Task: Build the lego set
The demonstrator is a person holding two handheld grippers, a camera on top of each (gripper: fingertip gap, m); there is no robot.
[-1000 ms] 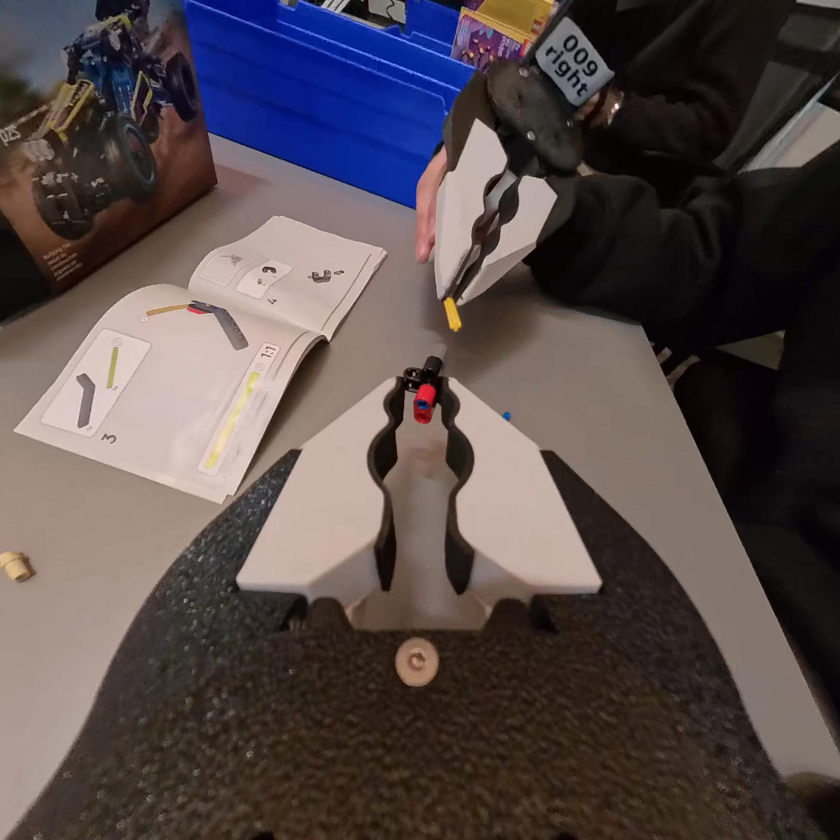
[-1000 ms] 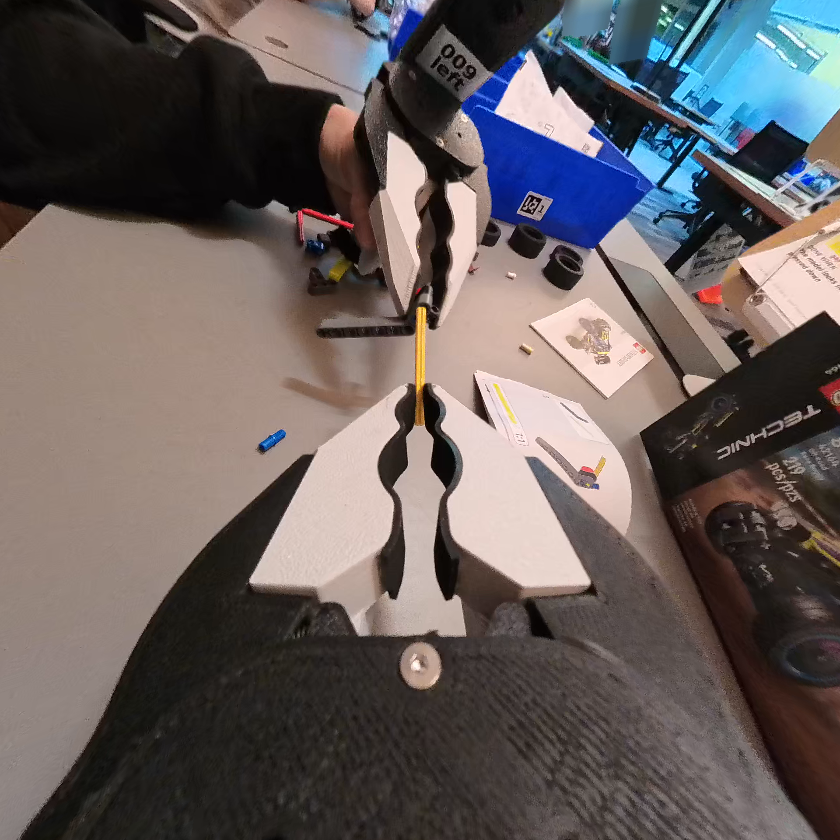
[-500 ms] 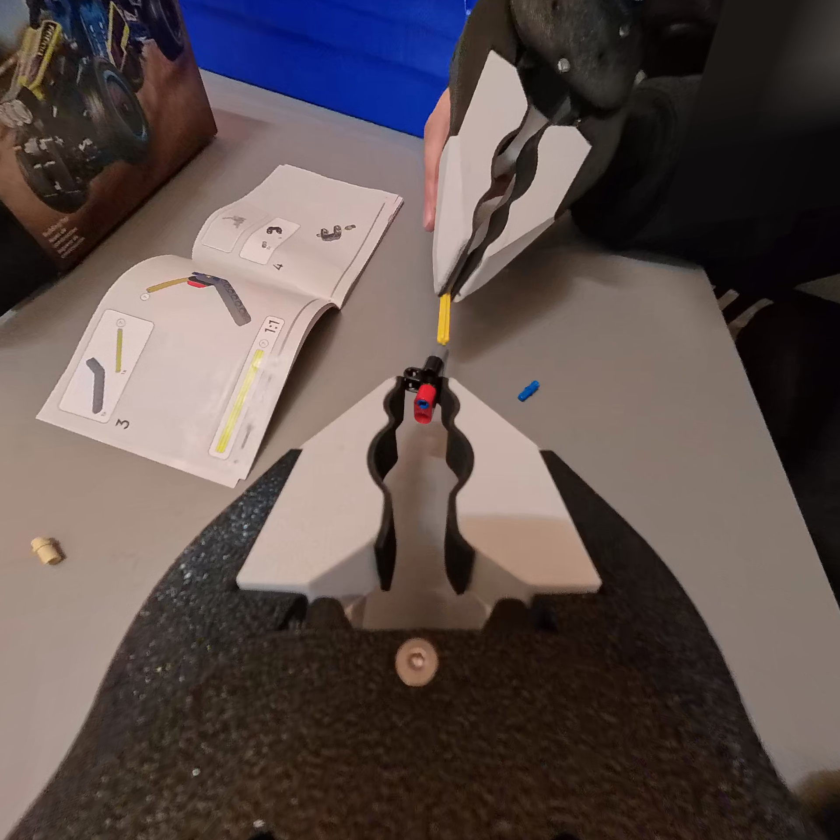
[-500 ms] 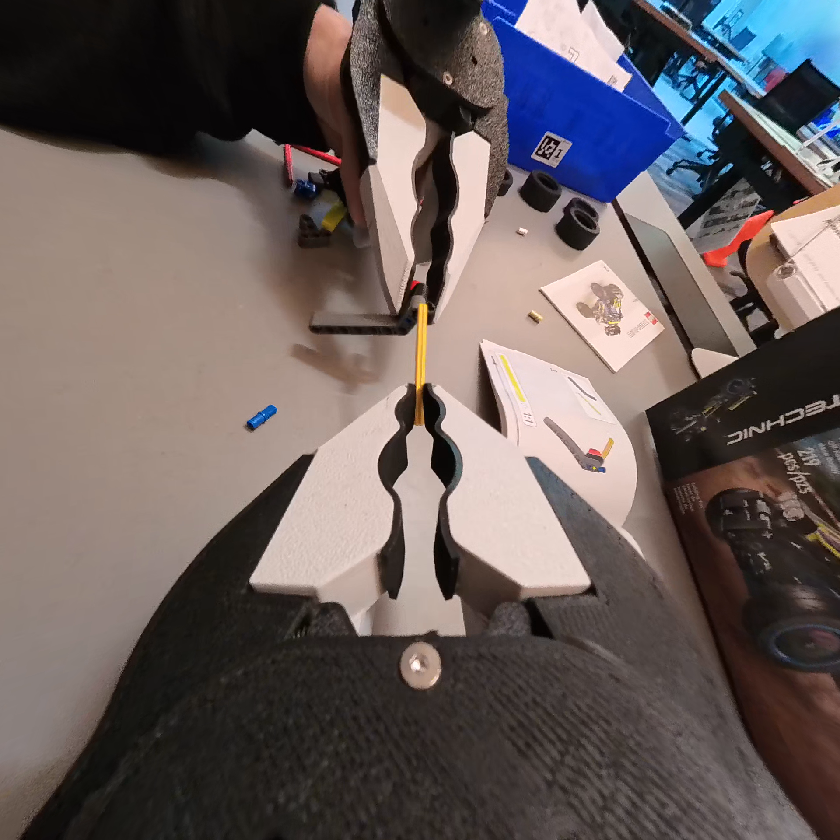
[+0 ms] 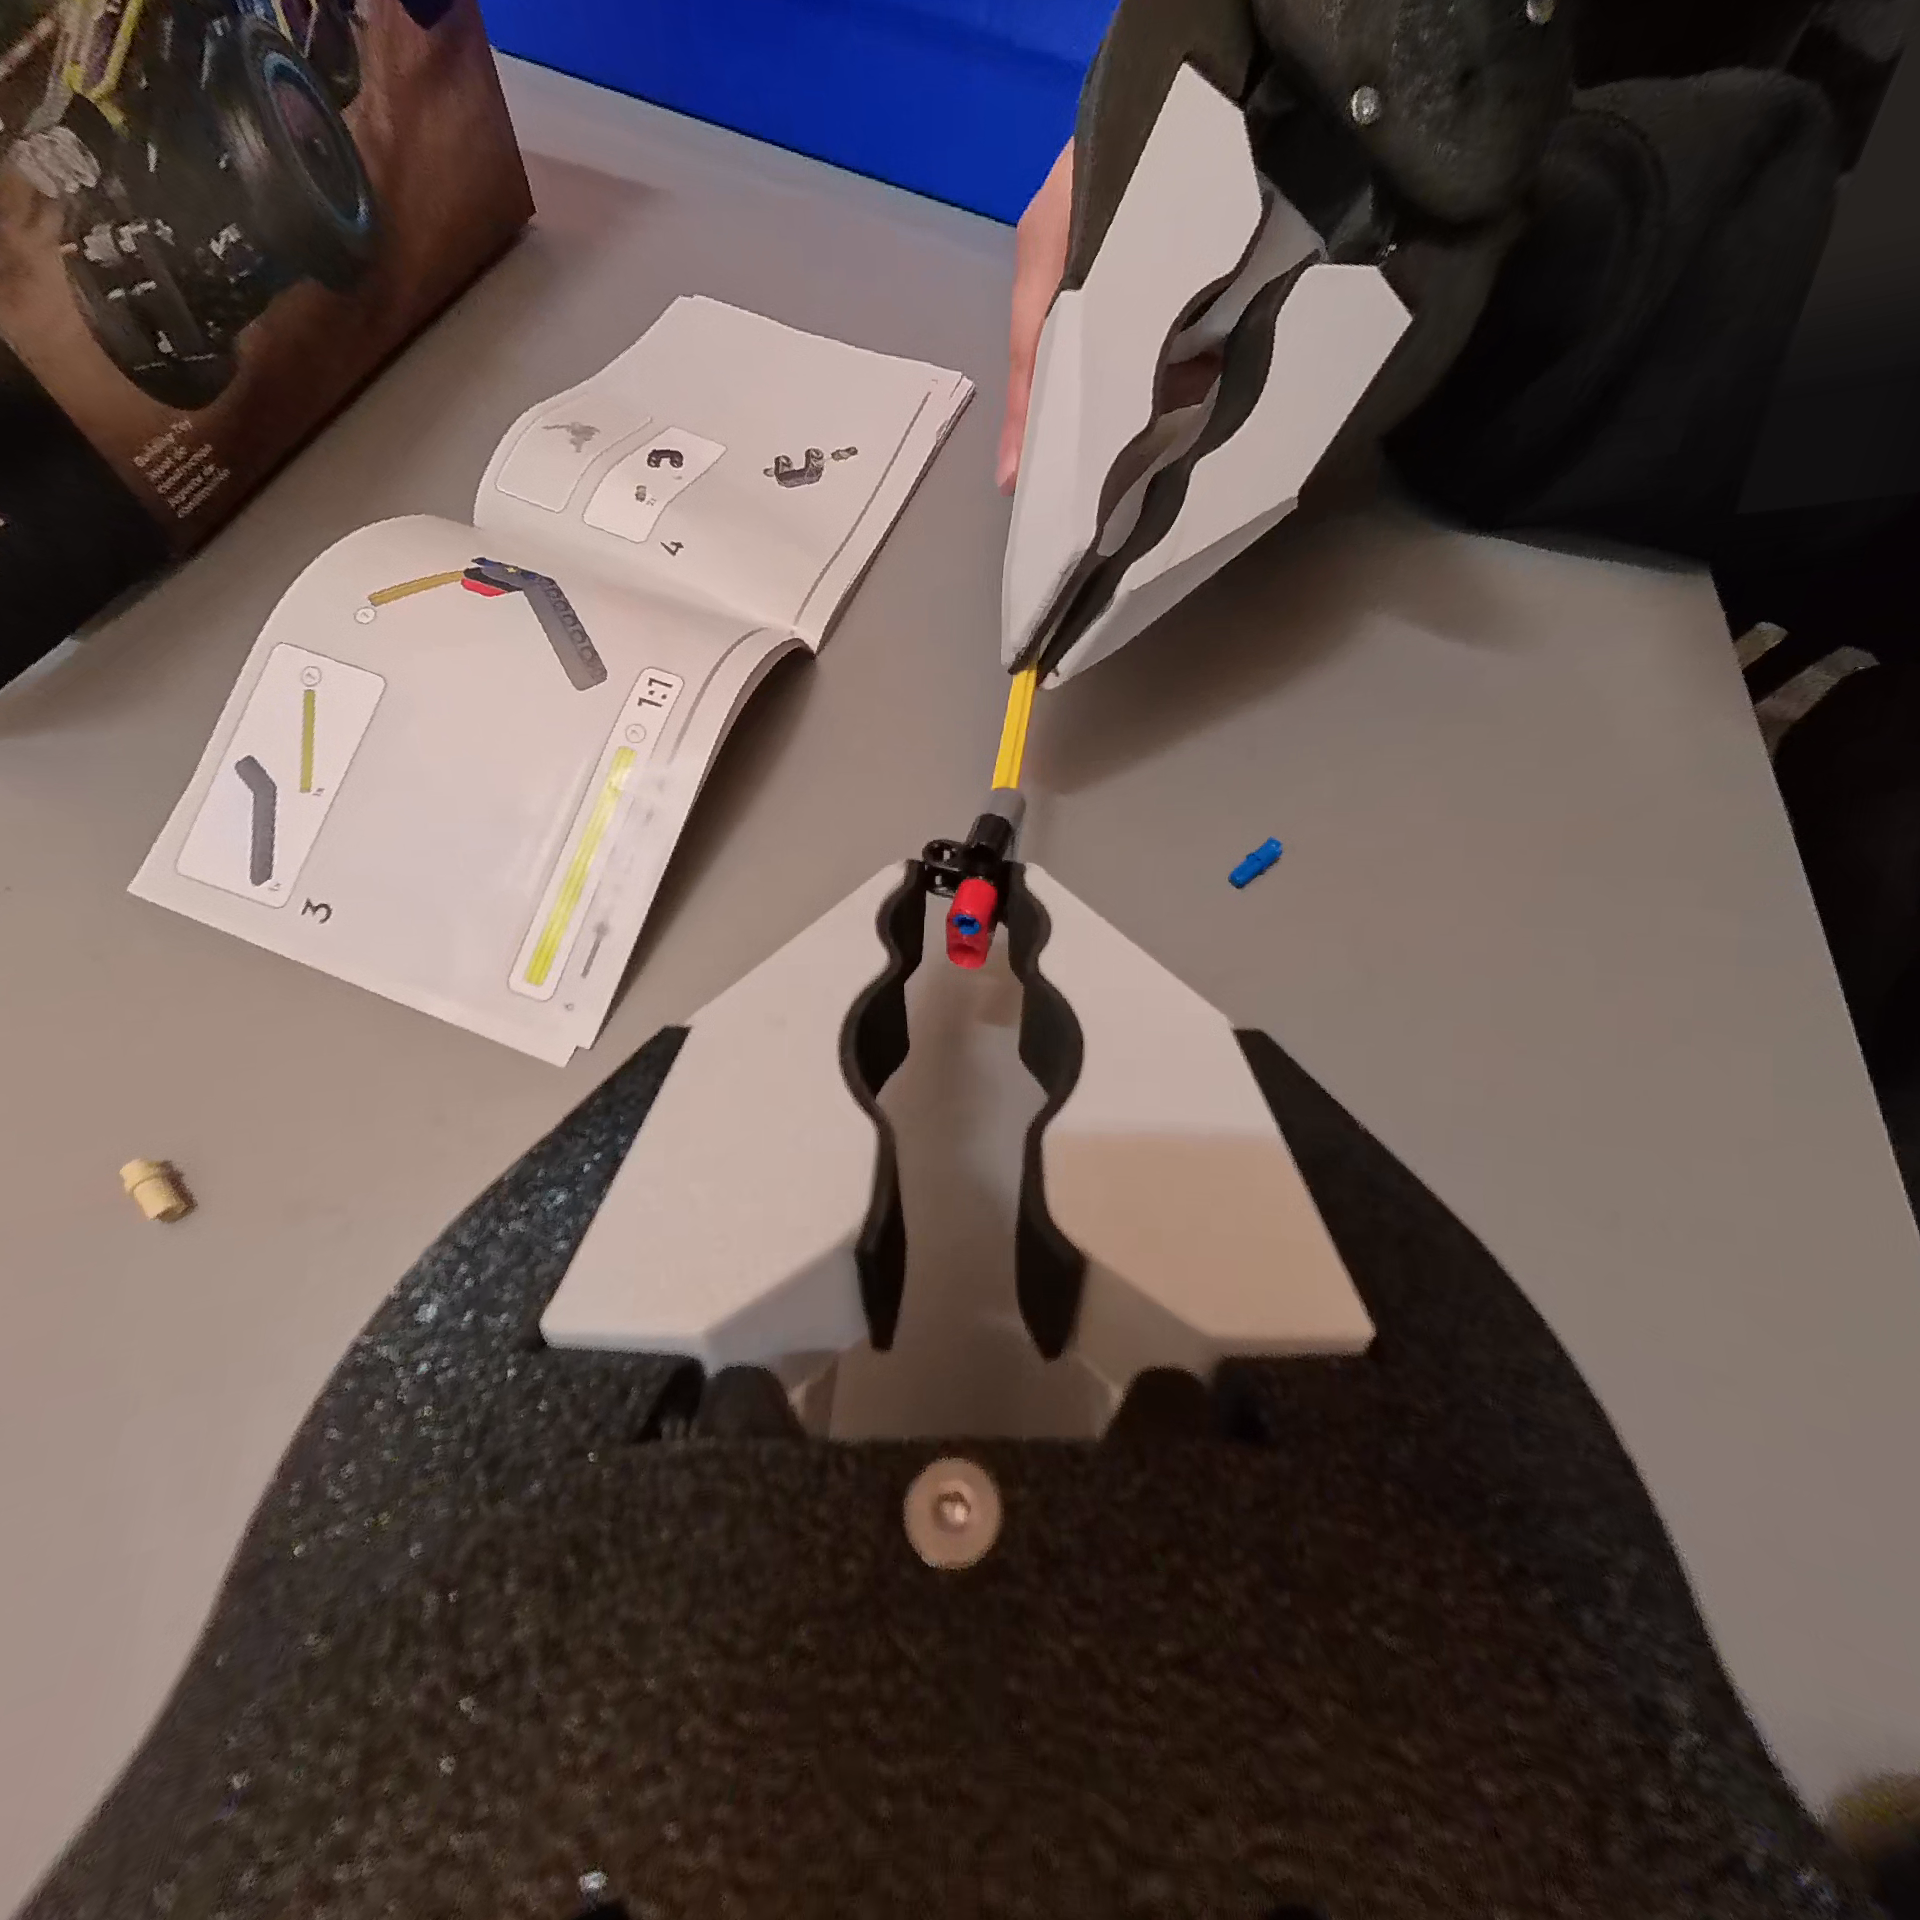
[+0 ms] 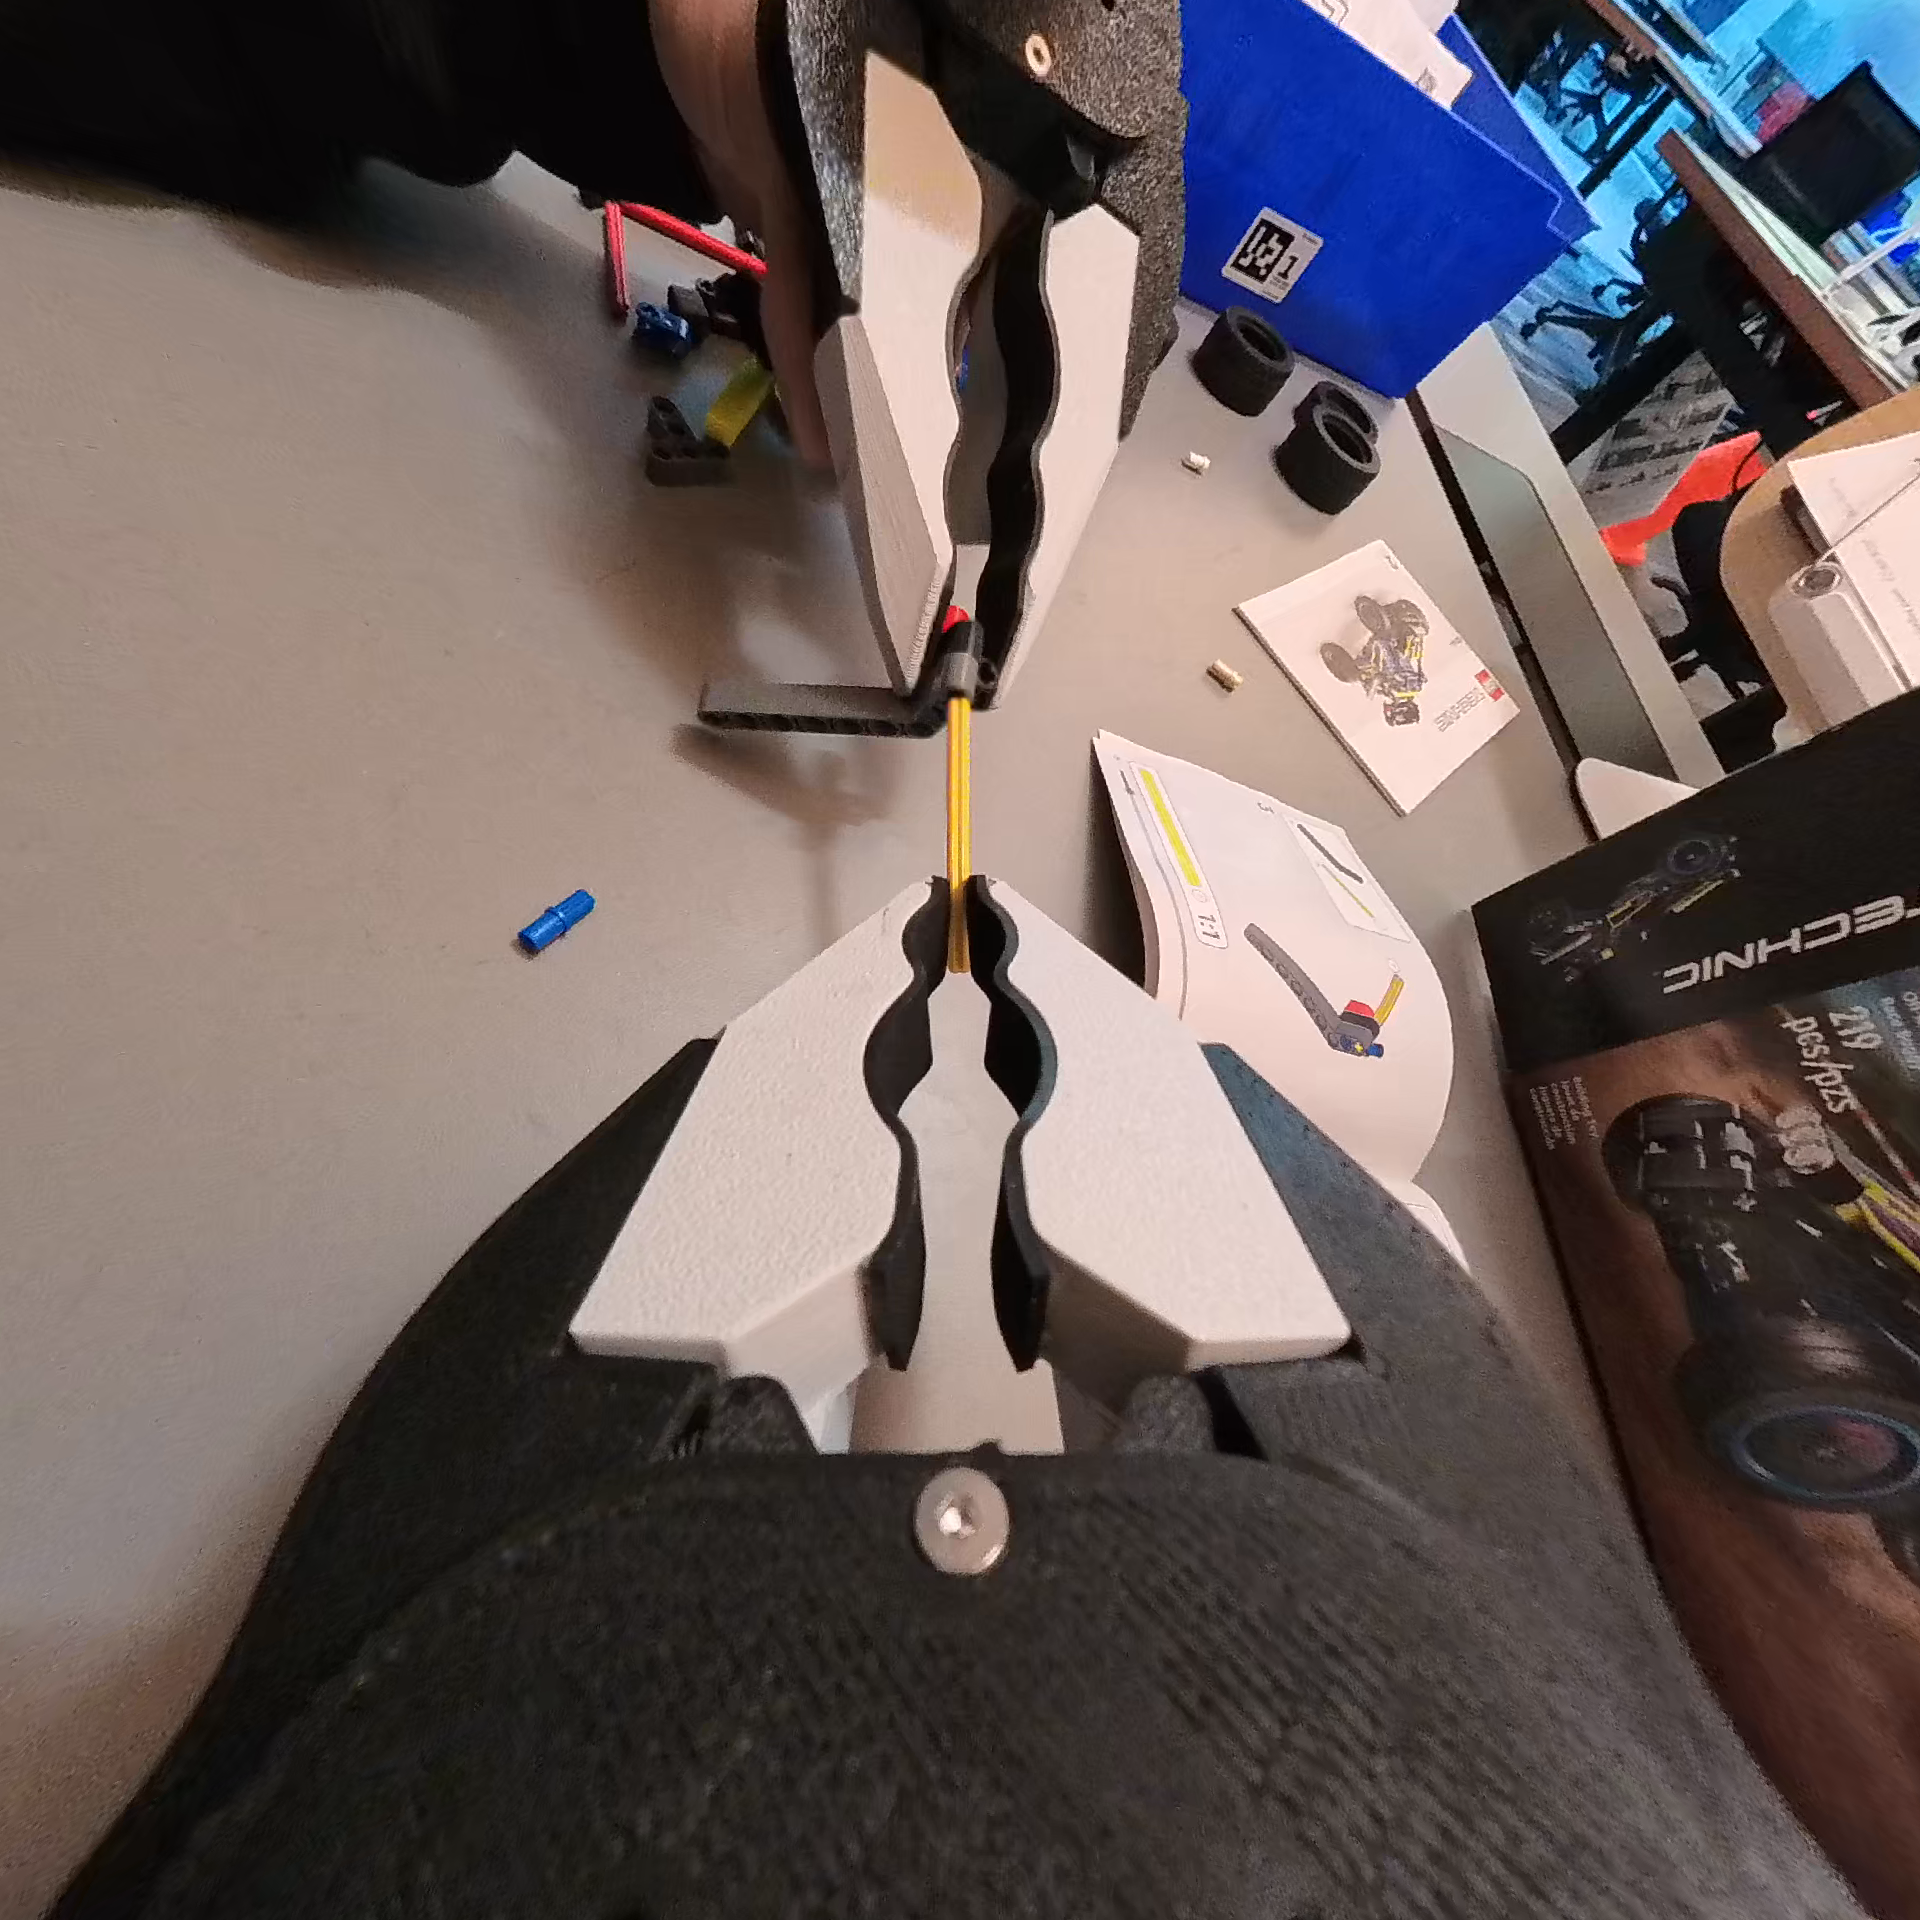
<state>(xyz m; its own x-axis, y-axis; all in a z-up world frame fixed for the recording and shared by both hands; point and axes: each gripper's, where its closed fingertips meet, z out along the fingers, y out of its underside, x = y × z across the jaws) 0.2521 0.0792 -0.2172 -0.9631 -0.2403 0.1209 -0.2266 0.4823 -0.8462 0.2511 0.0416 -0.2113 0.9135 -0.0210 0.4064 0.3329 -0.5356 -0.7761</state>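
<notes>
Yellow axle (image 6: 958, 821), thin, light and judged stiff but slippery, is pinched endwise by the right gripper (image 6: 958, 914); its far end is seated in the small bent-beam assembly (image 6: 831, 709) clamped by the left gripper (image 5: 966, 904).

Each wrist camera sits close above the grey table (image 5: 1455, 1039), facing the other; both share the yellow axle (image 6: 958, 821) (frame centre) and open booklet (image 5: 540, 665).
</notes>
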